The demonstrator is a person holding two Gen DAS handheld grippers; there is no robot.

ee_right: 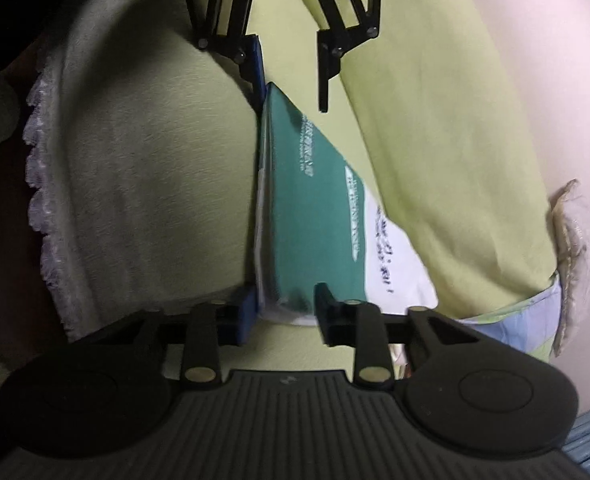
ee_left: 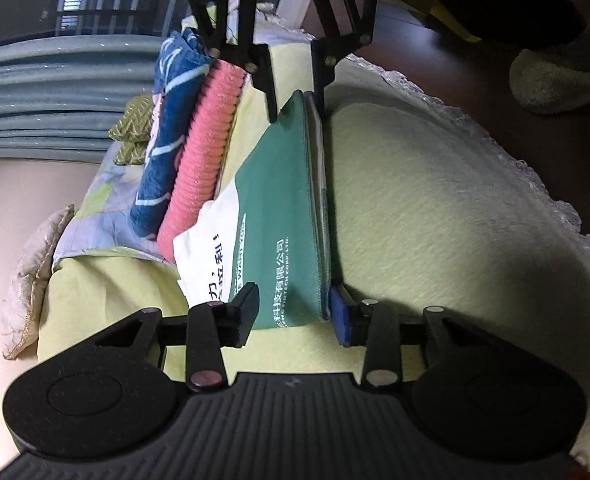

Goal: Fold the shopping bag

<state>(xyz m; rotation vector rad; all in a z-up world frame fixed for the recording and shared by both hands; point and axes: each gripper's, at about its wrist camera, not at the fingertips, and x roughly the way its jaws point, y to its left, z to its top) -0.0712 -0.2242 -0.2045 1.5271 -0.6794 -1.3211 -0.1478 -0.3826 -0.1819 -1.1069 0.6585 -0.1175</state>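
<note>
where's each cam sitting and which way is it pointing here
Left wrist: rides the left gripper, looking along its fingers over the shopping bag toward the right gripper; a slippered foot shows.
Right wrist: rides the right gripper, looking back toward the left gripper; no clear body part.
Shared: the bag on the yellow-green bed cover, both grippers open at opposite ends.

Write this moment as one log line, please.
step: folding | bag: on bed | left gripper: open at edge | right gripper: open at edge
</note>
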